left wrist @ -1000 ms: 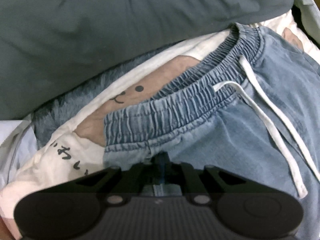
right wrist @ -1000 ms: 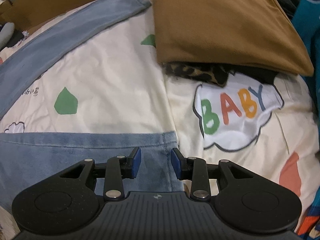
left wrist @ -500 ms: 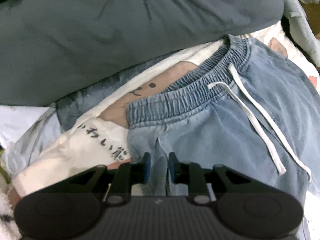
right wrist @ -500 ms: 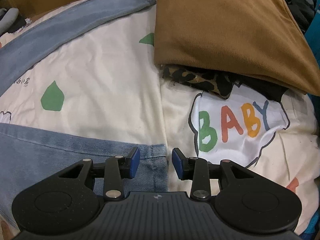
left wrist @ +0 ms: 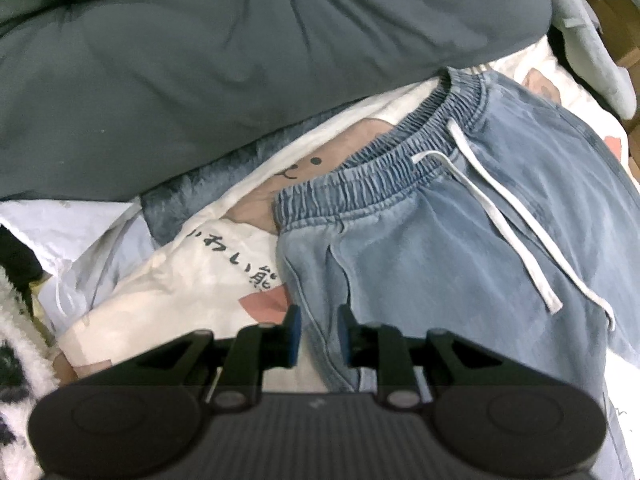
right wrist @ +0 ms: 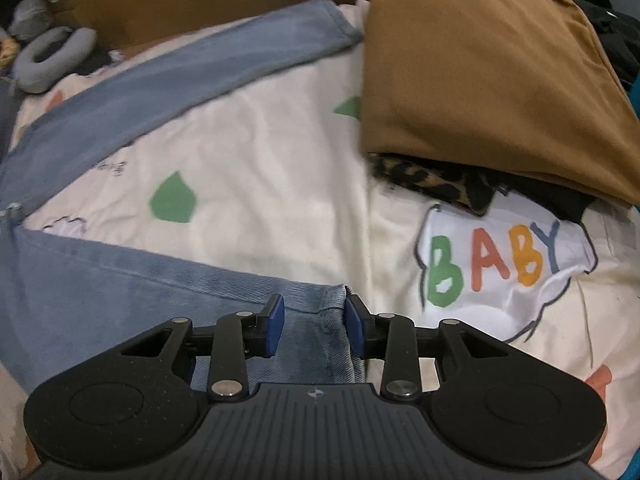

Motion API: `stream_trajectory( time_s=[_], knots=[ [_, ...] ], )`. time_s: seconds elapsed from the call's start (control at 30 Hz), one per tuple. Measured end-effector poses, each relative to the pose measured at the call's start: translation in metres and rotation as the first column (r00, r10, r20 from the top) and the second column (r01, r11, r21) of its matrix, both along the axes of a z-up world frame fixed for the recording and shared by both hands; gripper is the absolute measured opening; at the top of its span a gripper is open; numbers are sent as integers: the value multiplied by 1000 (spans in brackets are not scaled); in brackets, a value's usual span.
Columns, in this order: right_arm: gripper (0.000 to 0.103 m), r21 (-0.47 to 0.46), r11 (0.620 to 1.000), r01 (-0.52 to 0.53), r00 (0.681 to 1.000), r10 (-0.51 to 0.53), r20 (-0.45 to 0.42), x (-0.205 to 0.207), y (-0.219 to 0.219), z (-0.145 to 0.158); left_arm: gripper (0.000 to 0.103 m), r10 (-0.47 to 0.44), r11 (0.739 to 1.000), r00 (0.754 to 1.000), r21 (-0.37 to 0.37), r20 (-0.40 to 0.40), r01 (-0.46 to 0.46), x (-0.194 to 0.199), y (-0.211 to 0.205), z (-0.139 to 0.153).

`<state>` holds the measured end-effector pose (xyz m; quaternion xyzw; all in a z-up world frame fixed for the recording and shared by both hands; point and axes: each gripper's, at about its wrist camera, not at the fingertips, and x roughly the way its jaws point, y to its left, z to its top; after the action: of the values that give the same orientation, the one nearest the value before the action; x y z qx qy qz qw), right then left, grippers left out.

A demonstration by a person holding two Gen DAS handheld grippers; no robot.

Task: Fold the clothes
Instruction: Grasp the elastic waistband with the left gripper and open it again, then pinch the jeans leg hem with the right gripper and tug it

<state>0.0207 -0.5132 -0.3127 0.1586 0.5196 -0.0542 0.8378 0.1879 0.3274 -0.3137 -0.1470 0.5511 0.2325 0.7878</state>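
Since a second earlier, left gripper (left wrist: 318,334) had released the pants' side edge and lifted clear, jaws slightly apart over the fabric, pressing nothing. Light blue denim drawstring pants (left wrist: 460,248) lay flat on the cream printed bedsheet (right wrist: 280,184), waistband (left wrist: 384,164) beside the grey duvet (left wrist: 240,60). Right gripper (right wrist: 314,322): jaws closing astride the leg hem (right wrist: 316,300), pads not yet pressing.

Faded, soft blue denim trousers (left wrist: 460,248); matt printed cotton sheet (right wrist: 260,184).

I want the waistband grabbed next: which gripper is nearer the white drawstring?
Left. The left gripper sits at the jeans' side just below the waistband, near the drawstring; the right gripper is closing at a leg hem.
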Motion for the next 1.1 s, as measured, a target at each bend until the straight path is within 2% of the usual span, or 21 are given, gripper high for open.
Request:
stream_trajectory(
  time_s=[0.23,0.43,0.53,0.57,0.7,1.1],
  knots=[
    [34,-7,1000,-23,1000,22,-20,7,4,-15,21,-27,1000,1000,8,-5,27,-3,-11,7],
    [33,-34,999,-17,997,14,-80,16,1,-37,21,-33,999,999,13,-19,33,-7,-14,9],
    [17,-41,999,9,996,-12,-91,17,-4,-41,21,-35,999,999,15,-24,35,-9,-15,9],
    [10,-41,999,16,995,-20,-93,16,-6,-41,21,-36,999,999,16,-25,36,-9,-15,10],
    [7,-65,998,0,997,-5,-82,11,-6,-34,21,-36,999,999,12,-27,36,-10,-17,9],
    [3,-169,982,80,995,-89,-50,-6,-1,-3,21,-53,999,999,-11,-11,53,-7,-29,7]
  ],
)
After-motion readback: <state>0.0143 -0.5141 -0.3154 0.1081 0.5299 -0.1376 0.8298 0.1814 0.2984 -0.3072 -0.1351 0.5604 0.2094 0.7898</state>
